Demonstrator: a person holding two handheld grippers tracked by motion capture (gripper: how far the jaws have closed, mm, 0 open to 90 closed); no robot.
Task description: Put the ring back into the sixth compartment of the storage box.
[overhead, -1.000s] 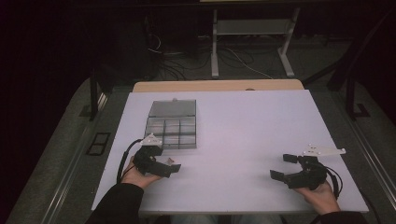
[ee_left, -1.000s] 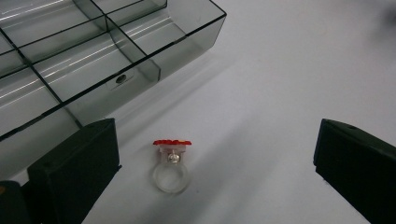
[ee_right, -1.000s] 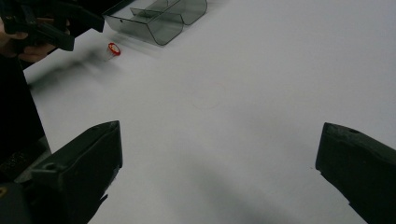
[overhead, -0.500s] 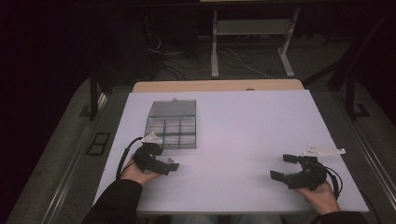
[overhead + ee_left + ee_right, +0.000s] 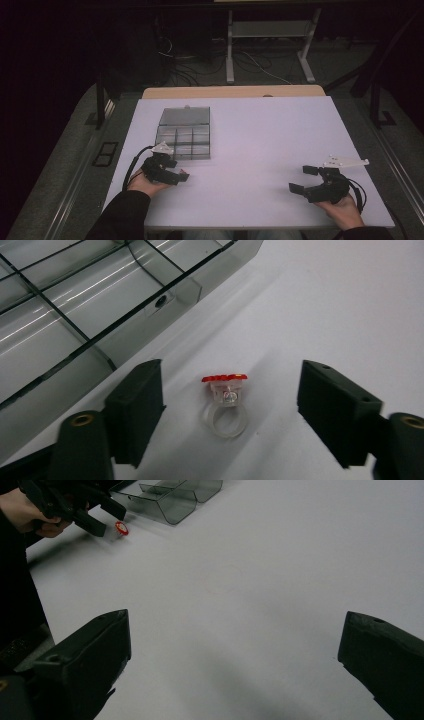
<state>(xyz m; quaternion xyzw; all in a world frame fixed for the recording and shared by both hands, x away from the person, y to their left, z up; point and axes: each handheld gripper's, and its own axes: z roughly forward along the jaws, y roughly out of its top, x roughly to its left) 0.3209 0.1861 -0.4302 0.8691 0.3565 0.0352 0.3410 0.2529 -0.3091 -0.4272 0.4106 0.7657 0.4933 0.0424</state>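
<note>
A small clear plastic ring with a red top (image 5: pixel 226 400) lies on the white table, just in front of a smoky clear compartment box (image 5: pixel 75 310). My left gripper (image 5: pixel 231 386) is open, one black jaw on each side of the ring, neither touching it. From above, the left gripper (image 5: pixel 176 173) sits at the box's (image 5: pixel 184 136) near edge, and the ring (image 5: pixel 184 174) is a red speck at its tips. My right gripper (image 5: pixel 302 180) is open and holds nothing near the table's front right. The right gripper view looks across its open jaws at the ring (image 5: pixel 121 528) and the left gripper (image 5: pixel 87 510).
The box's lid (image 5: pixel 185 116) lies open at its far side, and the compartments look empty. The white table (image 5: pixel 270 140) stretches bare between the two hands. A tan board (image 5: pixel 235 91) borders its far edge, with a dark floor, cables and a metal stand beyond.
My left gripper has edged slightly forward towards the box. The right gripper has stayed where it was.
</note>
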